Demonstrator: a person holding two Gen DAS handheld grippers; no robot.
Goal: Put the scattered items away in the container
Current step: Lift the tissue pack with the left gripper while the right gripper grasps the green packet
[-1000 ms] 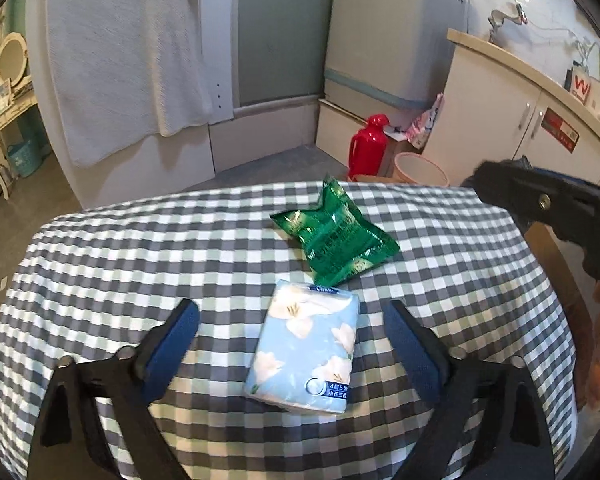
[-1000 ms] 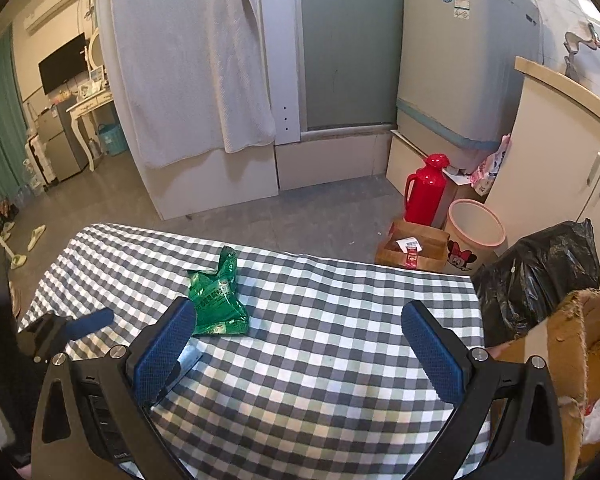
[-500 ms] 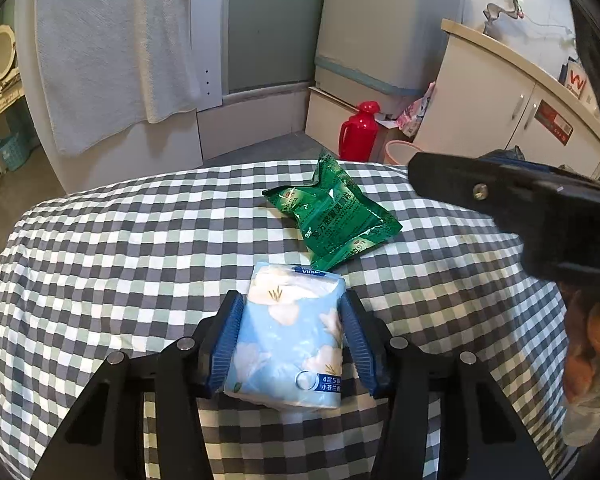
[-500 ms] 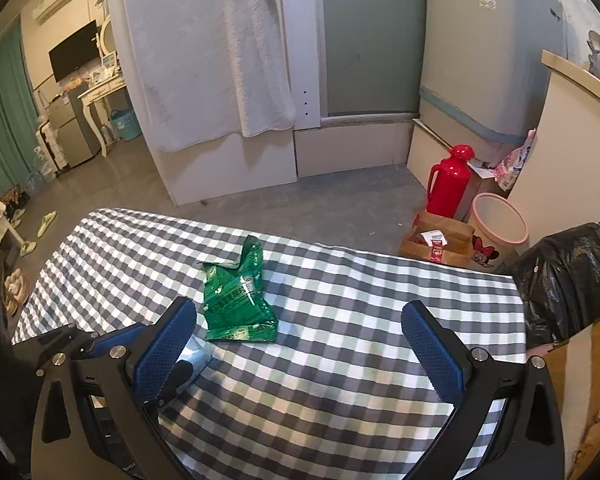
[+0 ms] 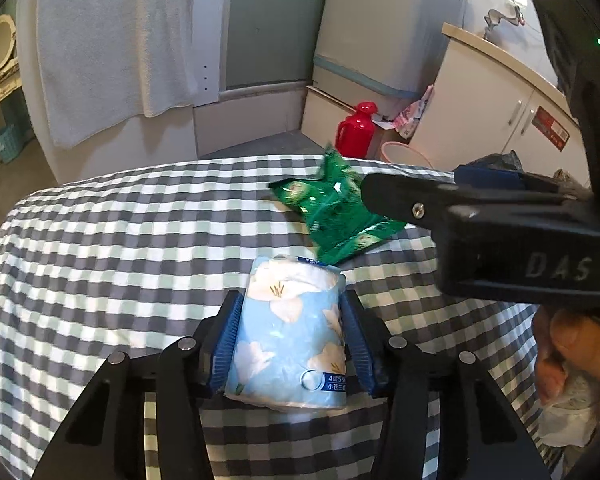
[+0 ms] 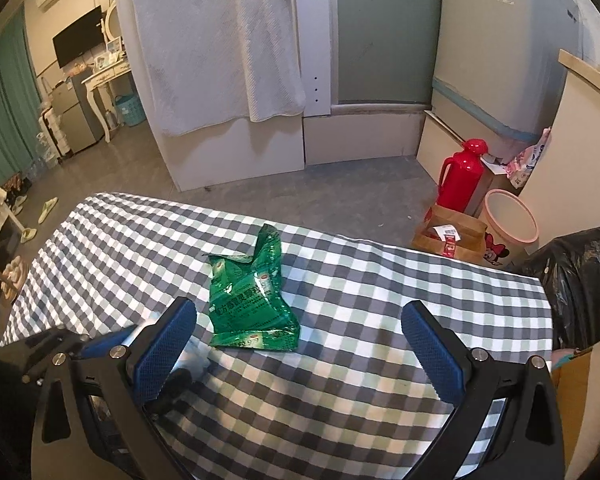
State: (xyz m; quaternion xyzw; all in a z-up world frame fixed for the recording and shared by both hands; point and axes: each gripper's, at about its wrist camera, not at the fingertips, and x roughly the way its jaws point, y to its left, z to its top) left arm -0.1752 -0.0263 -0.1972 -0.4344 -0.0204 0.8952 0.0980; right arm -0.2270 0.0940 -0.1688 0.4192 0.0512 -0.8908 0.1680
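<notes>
The left gripper point(image 5: 292, 336) sits low at the near edge of the scene, its blue pads point(image 5: 226, 340) drawn in against both sides of something held between them. The right gripper point(image 6: 300, 344) is spread wide, nothing between its pads point(image 6: 162, 350). In the left wrist view its black body reaches in from the right, with the person's right hand point(image 5: 568, 352) gripping underneath.

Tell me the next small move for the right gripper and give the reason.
Probably ease the right gripper forward and down so its open jaws straddle the green packet, then close. The packet lies loose on the checked tablecloth just ahead of it, while the left gripper is already shut on the tissue pack.
</notes>
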